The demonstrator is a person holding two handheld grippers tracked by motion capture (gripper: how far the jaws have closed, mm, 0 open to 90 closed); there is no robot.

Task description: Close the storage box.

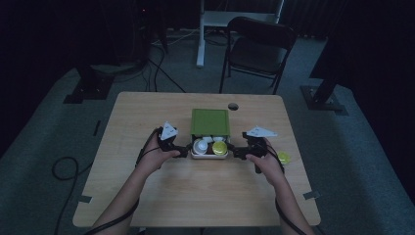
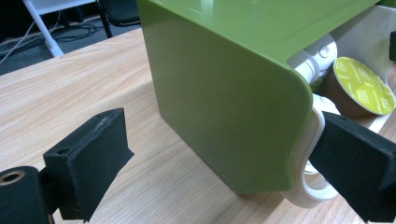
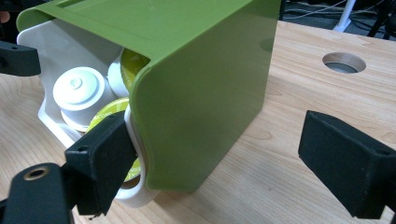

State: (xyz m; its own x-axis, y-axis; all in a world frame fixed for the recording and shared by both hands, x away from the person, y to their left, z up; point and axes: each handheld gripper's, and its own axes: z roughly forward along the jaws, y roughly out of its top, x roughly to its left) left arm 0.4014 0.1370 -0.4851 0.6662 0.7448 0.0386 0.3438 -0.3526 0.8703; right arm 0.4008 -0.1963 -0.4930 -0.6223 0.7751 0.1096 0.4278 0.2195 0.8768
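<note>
Flanking the green box (image 1: 210, 121), both grippers (image 1: 184, 150) (image 1: 236, 151) had jaws apart at its half-open drawer (image 1: 209, 155); pods (image 1: 219, 148) inside, one (image 1: 283, 157) lay right.

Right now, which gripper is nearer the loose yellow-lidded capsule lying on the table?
Right. The right gripper sits at the drawer's right side, with the loose capsule just beyond that hand. The left gripper is across the white drawer.

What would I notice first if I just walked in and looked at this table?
Probably the bright green box in the middle of the wooden table, with its white drawer slid out toward the person and little capsules inside. The left gripper and right gripper sit open at the drawer's two sides.
</note>
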